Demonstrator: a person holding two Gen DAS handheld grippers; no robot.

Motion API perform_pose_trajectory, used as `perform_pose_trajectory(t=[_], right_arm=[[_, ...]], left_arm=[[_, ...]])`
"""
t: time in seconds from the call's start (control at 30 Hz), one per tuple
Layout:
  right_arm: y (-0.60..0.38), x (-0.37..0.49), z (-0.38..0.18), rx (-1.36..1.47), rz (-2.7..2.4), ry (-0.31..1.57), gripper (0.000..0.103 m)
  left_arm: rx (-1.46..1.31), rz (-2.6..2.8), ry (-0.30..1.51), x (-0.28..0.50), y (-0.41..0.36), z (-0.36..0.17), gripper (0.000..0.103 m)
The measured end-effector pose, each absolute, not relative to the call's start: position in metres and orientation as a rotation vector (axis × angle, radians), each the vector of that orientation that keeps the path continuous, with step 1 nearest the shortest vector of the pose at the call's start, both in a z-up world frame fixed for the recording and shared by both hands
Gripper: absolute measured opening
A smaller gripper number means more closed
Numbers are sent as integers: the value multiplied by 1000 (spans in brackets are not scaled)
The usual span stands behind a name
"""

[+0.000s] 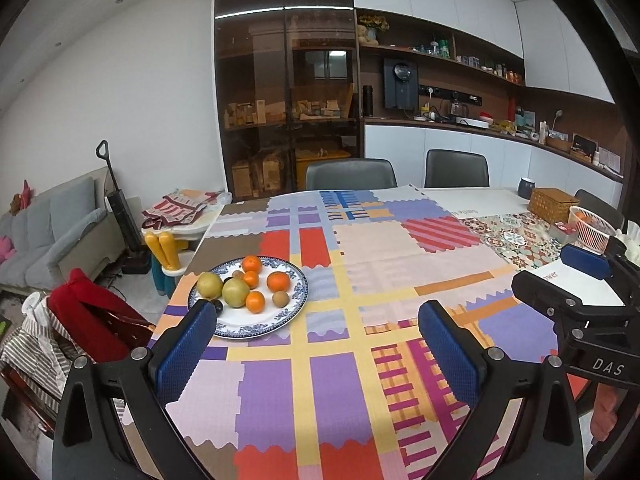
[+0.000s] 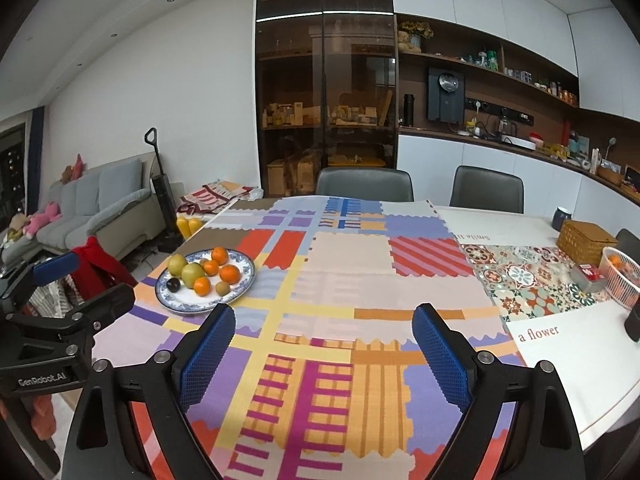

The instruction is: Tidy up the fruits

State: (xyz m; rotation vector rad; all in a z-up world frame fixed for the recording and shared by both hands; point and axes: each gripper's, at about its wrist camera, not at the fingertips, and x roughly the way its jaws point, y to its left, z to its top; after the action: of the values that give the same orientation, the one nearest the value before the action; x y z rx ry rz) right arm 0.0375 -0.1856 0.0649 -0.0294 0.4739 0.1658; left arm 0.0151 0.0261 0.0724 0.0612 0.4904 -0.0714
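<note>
A blue-patterned white plate [image 1: 294, 308] sits on the colourful tablecloth at the table's left, holding oranges [image 1: 277, 281], two yellow-green pears [image 1: 235, 292], kiwis [image 1: 281, 299] and a dark plum. It also shows in the right wrist view [image 2: 244, 280]. A white mesh basket [image 1: 592, 226] with orange fruit stands at the far right; it also shows in the right wrist view [image 2: 622, 280]. My left gripper [image 1: 316, 340] is open and empty, just right of the plate. My right gripper [image 2: 324, 344] is open and empty over the table's middle.
A wicker box [image 2: 586, 236], a dark mug [image 2: 562, 216] and a small red pack [image 2: 590, 272] stand near the basket. Two grey chairs [image 2: 364, 184] are behind the table. A red garment [image 1: 88, 312] hangs on a chair at the left.
</note>
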Motion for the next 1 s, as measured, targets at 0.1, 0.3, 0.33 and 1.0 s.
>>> perform_pose_trajectory(t=[0.1, 0.3, 0.33, 1.0], right_arm=[[-185, 35, 66, -32, 168, 469, 91], [-185, 35, 65, -21, 171, 475, 91], [-186, 35, 65, -17, 171, 478, 91], [-189, 34, 65, -6, 164, 486, 91]], left_arm=[[62, -70, 490, 15, 26, 73, 103], [70, -63, 490, 13, 25, 74, 103], [68, -67, 489, 13, 25, 74, 103], [68, -68, 483, 12, 21, 74, 103]])
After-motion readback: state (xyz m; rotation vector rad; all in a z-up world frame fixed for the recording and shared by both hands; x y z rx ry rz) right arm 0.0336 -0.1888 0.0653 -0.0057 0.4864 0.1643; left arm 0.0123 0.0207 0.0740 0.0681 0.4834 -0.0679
